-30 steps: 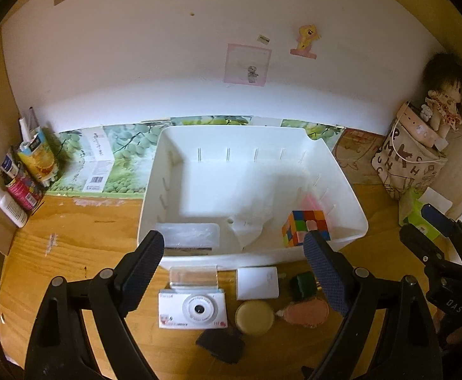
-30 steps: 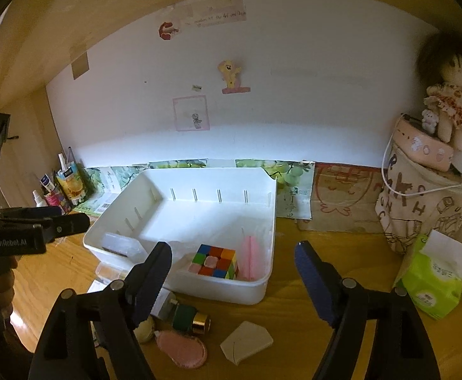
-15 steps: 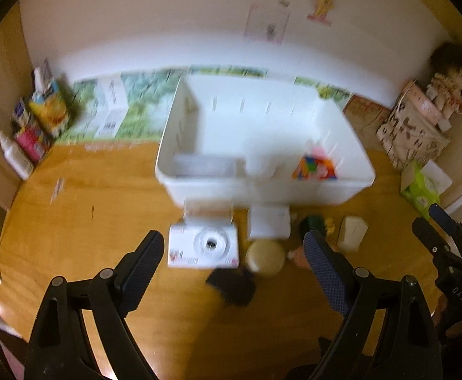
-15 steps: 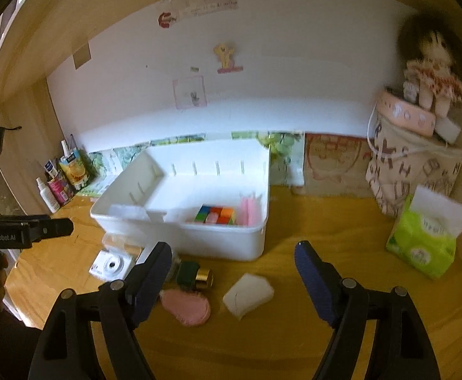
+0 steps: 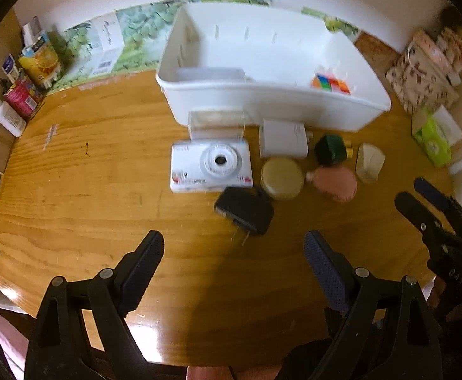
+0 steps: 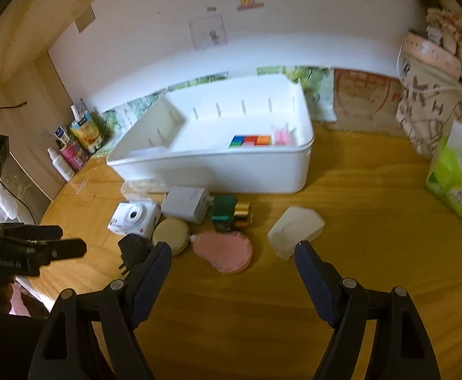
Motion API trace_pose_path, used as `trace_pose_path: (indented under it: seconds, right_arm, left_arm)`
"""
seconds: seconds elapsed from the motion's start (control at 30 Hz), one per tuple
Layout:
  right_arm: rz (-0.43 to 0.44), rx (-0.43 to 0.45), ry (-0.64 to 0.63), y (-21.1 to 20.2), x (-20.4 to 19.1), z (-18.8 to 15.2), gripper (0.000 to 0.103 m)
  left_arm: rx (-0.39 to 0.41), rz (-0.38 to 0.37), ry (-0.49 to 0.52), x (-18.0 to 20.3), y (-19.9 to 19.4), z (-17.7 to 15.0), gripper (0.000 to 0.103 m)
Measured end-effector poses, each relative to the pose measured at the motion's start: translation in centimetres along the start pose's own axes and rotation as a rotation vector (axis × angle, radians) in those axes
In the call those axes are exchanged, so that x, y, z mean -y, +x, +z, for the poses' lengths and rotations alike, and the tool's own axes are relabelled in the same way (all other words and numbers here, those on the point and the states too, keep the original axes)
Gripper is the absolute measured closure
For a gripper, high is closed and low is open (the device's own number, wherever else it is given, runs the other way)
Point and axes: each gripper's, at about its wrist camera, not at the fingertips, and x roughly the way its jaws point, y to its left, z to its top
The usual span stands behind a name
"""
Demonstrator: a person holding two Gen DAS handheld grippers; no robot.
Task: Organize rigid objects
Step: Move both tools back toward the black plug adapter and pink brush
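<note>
The left tool (image 5: 234,247) and right tool (image 6: 232,256) are held released above the table (image 5: 72,190), nothing grasped. The camera (image 5: 211,164), black plug (image 5: 245,210) and pink pouch (image 6: 223,251) are laid just before the white bin (image 5: 262,107); a colour cube (image 6: 251,141) is seen inside it.

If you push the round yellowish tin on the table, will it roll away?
Probably not. The round tin lies flat on its wide face on the wooden table, so it would likely slide, not roll. It looks low and stiff, unlikely to tip. The black plug and pink case sit close, so a push may bump them.
</note>
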Motion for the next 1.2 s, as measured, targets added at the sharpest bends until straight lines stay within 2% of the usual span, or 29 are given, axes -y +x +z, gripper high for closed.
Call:
trace_pose_path:
  seconds: [0.3,0.5,0.8,0.9,1.0,1.2]
  right_arm:
    - [0.036,-0.139,0.078,3.1,-0.5,-0.7,0.022]
    - [0.029,-0.208,0.152,5.1,-0.3,-0.8,0.02]
    - [0.027,-0.284,0.233,7.3,0.6,-0.7,0.018]
    - [0.027,-0.303,0.232,7.8,0.6,-0.4,0.018]
    - [0.012,-0.323,0.224,8.4,0.5,-0.2,0.017]
    - [-0.04,-0.348,0.172,9.6,-0.2,0.3,0.014]
  left_arm:
    - [-0.093,0.013,0.12,0.9,1.7,-0.8,0.011]
    - [-0.158,0.01,0.187,1.3,3.2,-1.4,0.011]
    - [-0.235,-0.016,0.152,-0.3,5.6,-1.1,0.011]
    - [-0.255,-0.019,0.138,-0.7,6.4,-0.6,0.011]
    - [-0.263,0.019,0.13,-0.9,7.3,-0.1,0.011]
    - [-0.286,0.028,0.107,-1.3,8.9,1.4,0.011]
